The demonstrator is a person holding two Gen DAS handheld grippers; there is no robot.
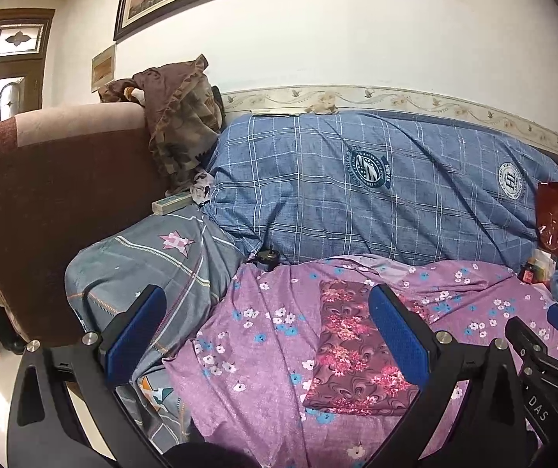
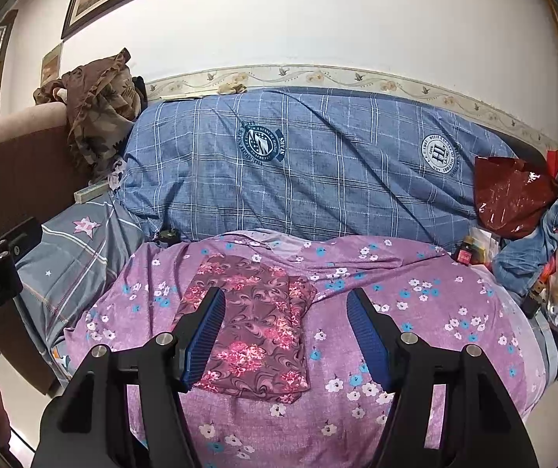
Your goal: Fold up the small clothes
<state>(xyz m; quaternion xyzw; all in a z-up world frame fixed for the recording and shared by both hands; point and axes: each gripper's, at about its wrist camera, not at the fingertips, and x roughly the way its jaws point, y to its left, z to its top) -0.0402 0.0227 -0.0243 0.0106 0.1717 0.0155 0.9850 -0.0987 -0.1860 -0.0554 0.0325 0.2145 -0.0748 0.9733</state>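
Holding both tools above the bed, I have nothing gripped in either one. The left tool (image 1: 267, 329) has its blue-padded fingers standing wide apart and empty; the right tool (image 2: 285, 333) is likewise spread, with nothing between its pads. The small maroon garment with pink floral print (image 2: 253, 325) lies flat as a neat rectangle on the purple flowered bedsheet (image 2: 415, 312), just ahead of and below the right tool, toward its left finger. From the left tool it sits ahead and toward the right finger (image 1: 398, 335).

I judge this piece to be already folded, or nearly so: its edges look squared, with a narrower layer showing along the side away from the left tool. So the step in hand looks like the pause after a fold, both tools clear of the cloth.

Next, I would either give it one more fold by pinching an end edge and carrying it across, or leave it and reach for another piece. The heap of clothes, with blue denim (image 2: 532, 249), far off to the right tool's right may hold one; I cannot tell.
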